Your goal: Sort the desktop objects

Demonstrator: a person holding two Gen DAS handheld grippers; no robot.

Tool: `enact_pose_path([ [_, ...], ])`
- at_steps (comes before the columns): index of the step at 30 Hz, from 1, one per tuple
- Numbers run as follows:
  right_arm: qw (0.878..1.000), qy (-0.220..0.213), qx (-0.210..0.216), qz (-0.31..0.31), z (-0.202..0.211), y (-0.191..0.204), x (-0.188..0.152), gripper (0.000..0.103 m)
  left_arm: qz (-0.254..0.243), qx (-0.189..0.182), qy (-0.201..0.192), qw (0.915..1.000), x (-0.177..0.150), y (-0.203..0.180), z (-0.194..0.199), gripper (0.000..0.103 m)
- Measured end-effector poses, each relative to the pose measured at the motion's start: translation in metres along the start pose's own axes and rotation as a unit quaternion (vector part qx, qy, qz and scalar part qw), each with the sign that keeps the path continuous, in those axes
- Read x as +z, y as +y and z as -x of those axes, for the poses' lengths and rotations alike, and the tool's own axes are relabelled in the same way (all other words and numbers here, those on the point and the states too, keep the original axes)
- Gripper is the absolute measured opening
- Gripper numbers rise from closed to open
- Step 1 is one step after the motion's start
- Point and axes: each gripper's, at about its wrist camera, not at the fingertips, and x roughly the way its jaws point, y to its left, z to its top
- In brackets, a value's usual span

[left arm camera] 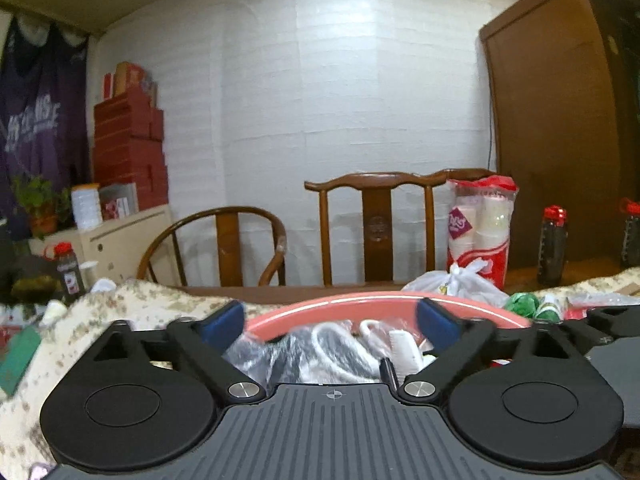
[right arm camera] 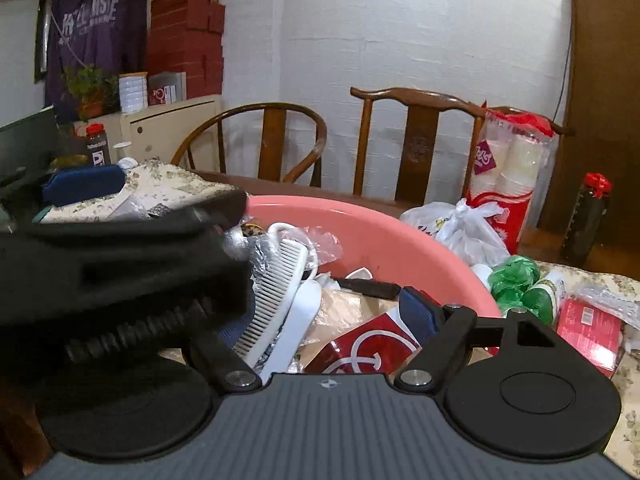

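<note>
A pink basin (left arm camera: 384, 304) (right arm camera: 360, 216) sits on a floral tablecloth and holds several things. Among them are a white comb (right arm camera: 276, 300), a red box (right arm camera: 368, 344), brown paper and crumpled clear plastic (left arm camera: 256, 356). My left gripper (left arm camera: 330, 324) hangs over the basin's near side. Its blue pads (left arm camera: 222, 322) stand wide apart and touch nothing. My right gripper (right arm camera: 326, 320) is also over the basin with its jaws apart above the comb and red box. Its right pad (right arm camera: 416, 314) shows. The left gripper's black frame (right arm camera: 120, 272) hides its left one.
Beside the basin on the right lie a tied white plastic bag (right arm camera: 460, 228), green packets (right arm camera: 516, 280) and a red pack (right arm camera: 588, 328). A sleeve of paper cups (right arm camera: 508, 184) and a dark bottle (right arm camera: 584, 220) stand behind. Two wooden chairs (left arm camera: 376, 228) face the table's far edge.
</note>
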Motion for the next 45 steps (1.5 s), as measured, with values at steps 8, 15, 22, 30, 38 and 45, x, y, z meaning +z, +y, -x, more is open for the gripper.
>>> enact_pose_path([
  [8, 0.999, -0.028, -0.022, 0.014, 0.024, 0.002, -0.005, 0.086, 0.007, 0.01, 0.017, 0.9998, -0.003, -0.001, 0.013, 0.103],
  [15, 0.999, -0.031, -0.019, 0.003, 0.033, 0.001, -0.011, 0.086, -0.005, 0.027, 0.009, 0.9996, -0.005, -0.005, 0.026, 0.103],
  [22, 0.999, -0.045, -0.015, -0.008, 0.049, 0.003, -0.015, 0.09, 0.019, 0.023, 0.01, 0.9995, -0.005, -0.003, 0.041, 0.103],
  [30, 0.998, -0.051, -0.012, -0.024, 0.07, 0.004, -0.028, 0.091, 0.039, 0.024, 0.022, 0.9987, -0.015, -0.004, 0.062, 0.103],
  [38, 0.997, -0.067, -0.017, -0.029, 0.114, 0.0, -0.062, 0.096, 0.047, 0.024, 0.049, 0.9974, -0.036, -0.019, 0.102, 0.103],
  [45, 0.998, -0.057, -0.035, -0.014, 0.138, -0.003, -0.1, 0.096, 0.031, 0.016, 0.075, 0.9965, -0.063, -0.038, 0.136, 0.103],
])
